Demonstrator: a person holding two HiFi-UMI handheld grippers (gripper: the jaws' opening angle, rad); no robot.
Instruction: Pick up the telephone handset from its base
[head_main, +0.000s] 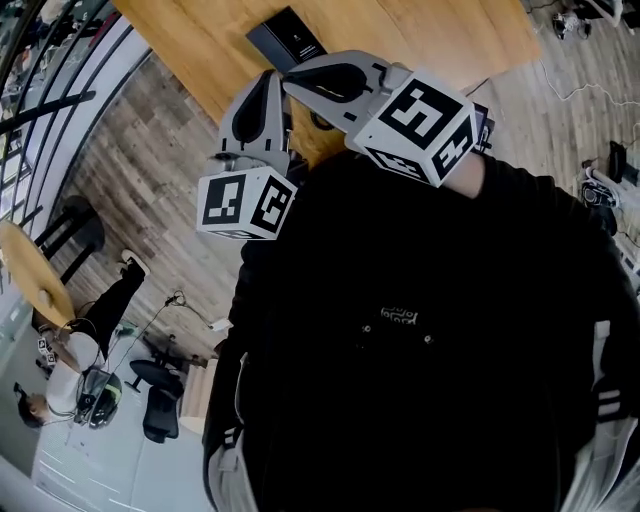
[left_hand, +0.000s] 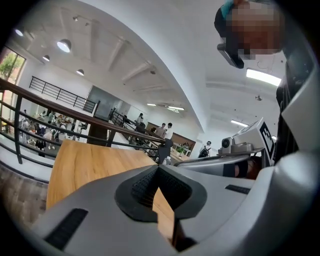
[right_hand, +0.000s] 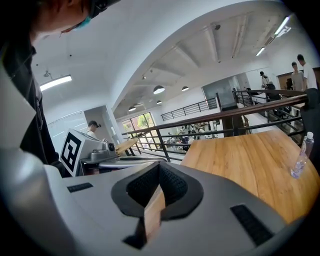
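Both grippers were held close against the person's black top (head_main: 420, 350), above the near edge of the wooden tabletop (head_main: 420, 40). The left gripper (head_main: 270, 80) had its jaws brought fully together, the ribbed pads meeting at the tips with nothing between them. The right gripper (head_main: 295, 82) lay just beside it, angled across toward it, and its jaws were likewise together and empty, with only tabletop showing through the slot below the pads. A dark, flat rectangular unit (head_main: 288, 38) lay on the tabletop beyond the gripper tips and apart from both. It was possibly the telephone with its handset, but the head view was too small to tell handset from base. A clear plastic bottle (right_hand: 300, 155) stood upright on the tabletop toward its right edge in the right gripper view. Plank flooring (head_main: 150, 150) ran beside the tabletop.
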